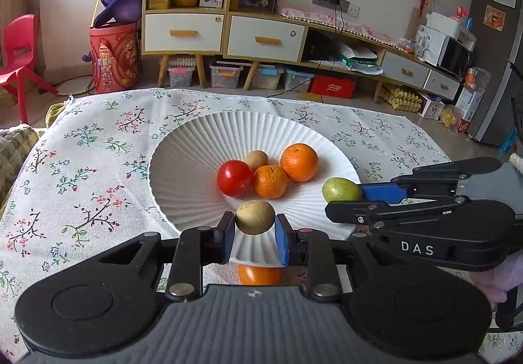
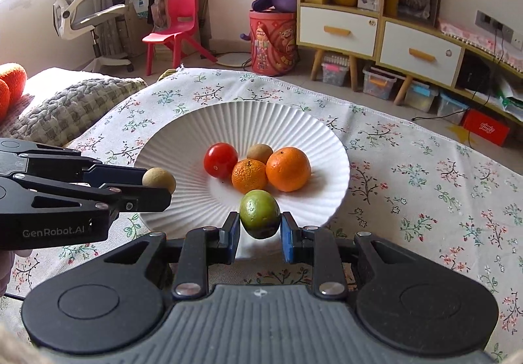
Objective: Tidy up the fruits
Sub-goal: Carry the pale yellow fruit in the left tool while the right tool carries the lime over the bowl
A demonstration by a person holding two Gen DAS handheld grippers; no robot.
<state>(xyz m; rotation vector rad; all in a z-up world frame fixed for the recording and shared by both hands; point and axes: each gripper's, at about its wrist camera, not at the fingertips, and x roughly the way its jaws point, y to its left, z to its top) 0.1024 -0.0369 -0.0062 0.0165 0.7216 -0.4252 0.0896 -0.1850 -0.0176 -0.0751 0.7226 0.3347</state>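
Over the near rim of the white ribbed plate [image 1: 183, 148], the left gripper [image 1: 255, 234] pinches a tan, roundish fruit [image 1: 255, 216] — the right gripper [image 2: 260, 231] clamps a green fruit [image 2: 260, 213], long axis upright.

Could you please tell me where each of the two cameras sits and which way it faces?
Left wrist: rides on the left gripper, facing down over the white plate; its fingers pinch a tan fruit; right gripper enters from the right.
Right wrist: rides on the right gripper, facing the same plate; it pinches a green fruit; left gripper enters from the left.
Shared: plate, tomato, two oranges, floral cloth.
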